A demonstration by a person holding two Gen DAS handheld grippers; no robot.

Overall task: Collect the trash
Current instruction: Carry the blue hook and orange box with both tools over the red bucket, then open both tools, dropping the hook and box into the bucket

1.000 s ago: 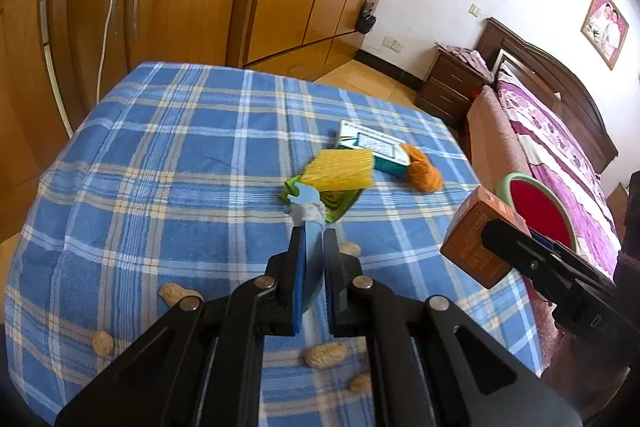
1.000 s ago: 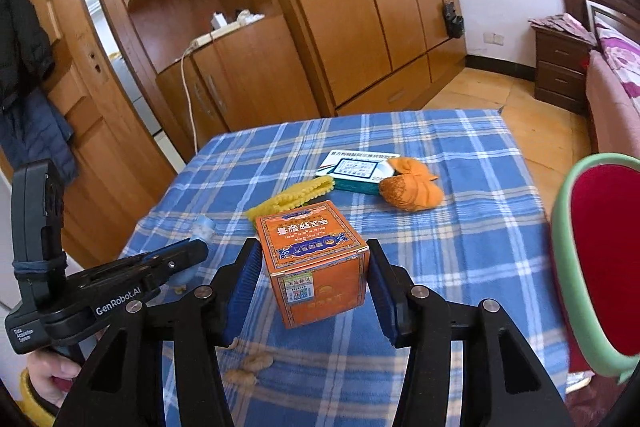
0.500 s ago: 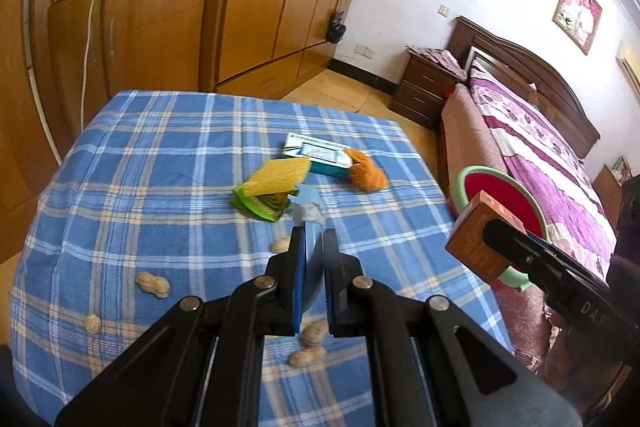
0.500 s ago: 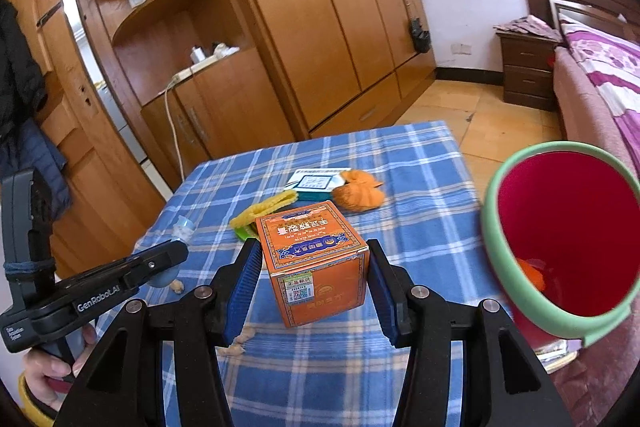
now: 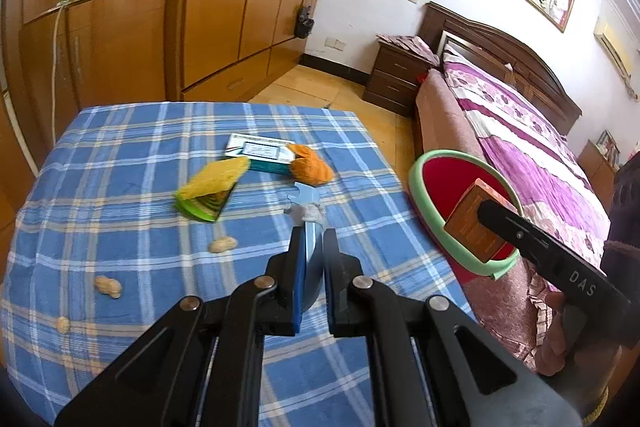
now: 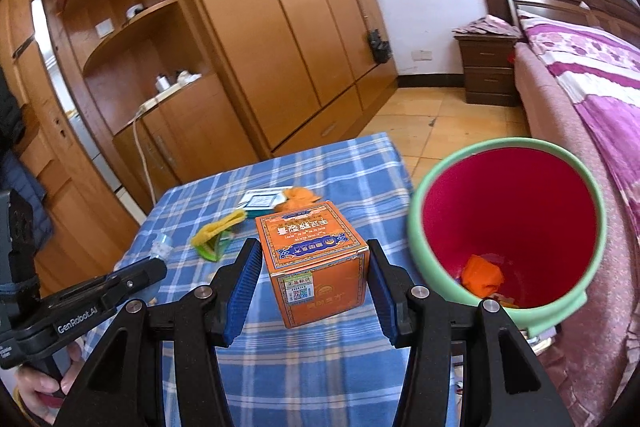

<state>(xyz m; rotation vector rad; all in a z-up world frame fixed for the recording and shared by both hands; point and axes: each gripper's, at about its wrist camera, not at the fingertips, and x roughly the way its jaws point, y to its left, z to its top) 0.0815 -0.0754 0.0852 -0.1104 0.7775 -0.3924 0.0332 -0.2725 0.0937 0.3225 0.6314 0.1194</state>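
Two hand-held grippers above a table (image 5: 120, 155) covered in blue plaid cloth. The left gripper (image 5: 310, 251) slopes downward over the table's near right part, its jaws pressed together on a thin pale-blue wrapper (image 5: 306, 211) that sticks out beyond the fingertips. The right gripper (image 6: 312, 267) also slopes downward; its blue pads (image 6: 240, 287) pinch an orange carton (image 6: 316, 259) by two opposite sides. In the left wrist view the carton (image 5: 472, 223) hangs in front of the mouth of a red bin with a green rim (image 5: 420, 167), which stands off the table's right edge, beside the bed (image 5: 540, 131). In the right wrist view the bin (image 6: 416, 219) lies just right of the carton, and orange scraps (image 6: 482, 275) rest at its bottom. A hand (image 6: 44, 387) grips the left tool's handle at the lower left.

Remaining on the table: a yellow-and-green packet (image 5: 212, 187) near the centre, a white-and-teal flat box (image 5: 260, 155) and an orange crumpled piece (image 5: 310, 169) towards the far right corner, and peanuts (image 5: 108, 285) along the near left part.

Compared with one second earlier, both grippers have travelled towards the table's right edge: the bin, then only partly in view, now shows its whole opening, and the carton has come from over the cloth to beside the rim.
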